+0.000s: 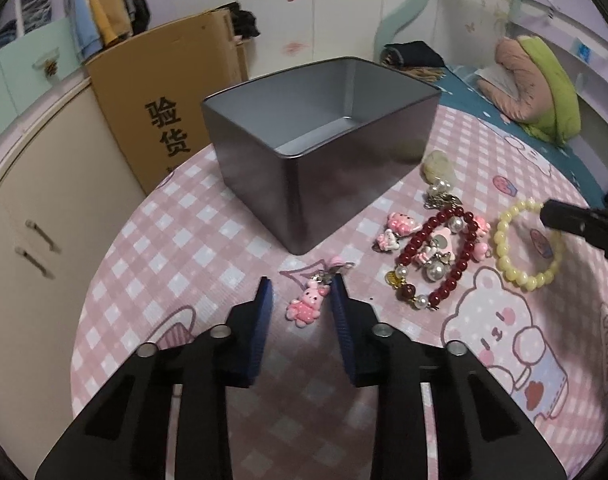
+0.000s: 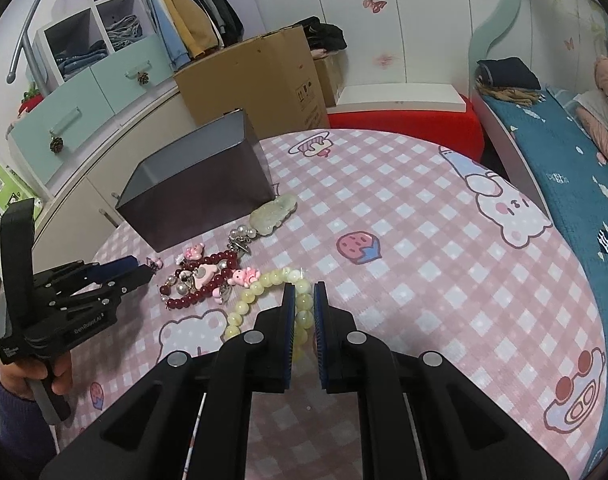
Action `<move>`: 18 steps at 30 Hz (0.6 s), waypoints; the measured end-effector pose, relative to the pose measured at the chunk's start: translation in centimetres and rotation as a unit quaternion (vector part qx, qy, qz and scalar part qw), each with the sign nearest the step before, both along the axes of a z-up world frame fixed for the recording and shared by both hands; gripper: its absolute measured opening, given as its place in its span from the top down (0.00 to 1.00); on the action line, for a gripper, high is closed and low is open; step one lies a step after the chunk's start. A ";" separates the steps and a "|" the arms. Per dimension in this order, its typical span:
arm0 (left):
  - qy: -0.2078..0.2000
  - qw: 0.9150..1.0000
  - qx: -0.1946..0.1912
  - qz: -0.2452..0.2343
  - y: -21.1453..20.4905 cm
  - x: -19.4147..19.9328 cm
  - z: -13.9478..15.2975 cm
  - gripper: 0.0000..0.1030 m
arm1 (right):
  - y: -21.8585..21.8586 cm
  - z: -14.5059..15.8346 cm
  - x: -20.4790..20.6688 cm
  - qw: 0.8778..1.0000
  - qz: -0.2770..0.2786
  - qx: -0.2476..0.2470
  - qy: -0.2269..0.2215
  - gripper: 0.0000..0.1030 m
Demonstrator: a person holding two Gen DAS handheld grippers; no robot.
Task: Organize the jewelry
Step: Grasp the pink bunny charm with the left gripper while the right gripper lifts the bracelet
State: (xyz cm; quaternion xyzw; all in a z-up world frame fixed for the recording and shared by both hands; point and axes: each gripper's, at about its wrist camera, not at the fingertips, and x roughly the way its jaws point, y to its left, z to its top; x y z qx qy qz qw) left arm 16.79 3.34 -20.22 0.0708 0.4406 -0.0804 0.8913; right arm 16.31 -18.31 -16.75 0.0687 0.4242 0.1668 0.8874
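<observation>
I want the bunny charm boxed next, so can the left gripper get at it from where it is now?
Probably yes. The left gripper is open with the pink bunny charm lying between its fingers on the checked mat; nothing covers it. The red bead bracelet lies apart, to its right.

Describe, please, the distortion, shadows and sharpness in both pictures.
Left wrist view: strong fisheye bending, dark corners, soft shadow under the left gripper, dim light inside the tin box. Right wrist view: same curvature, sharp yellow bead bracelet, mild blur at edges.
</observation>
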 end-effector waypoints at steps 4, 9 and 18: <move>-0.002 1.000 -0.012 -0.007 0.1 -0.2 0.1 0.88 | 0.1 0.7 -0.1 1.000 -0.002 0.003 -0.008 0.91; -0.006 0.998 -0.060 -0.023 0.5 -1.2 0.8 0.88 | 0.7 2.1 -0.3 1.000 0.003 -0.003 -0.025 0.91; -0.061 0.988 -0.122 -0.068 0.3 -3.4 7.3 0.88 | 2.8 5.5 0.5 0.998 0.020 -0.018 -0.059 0.91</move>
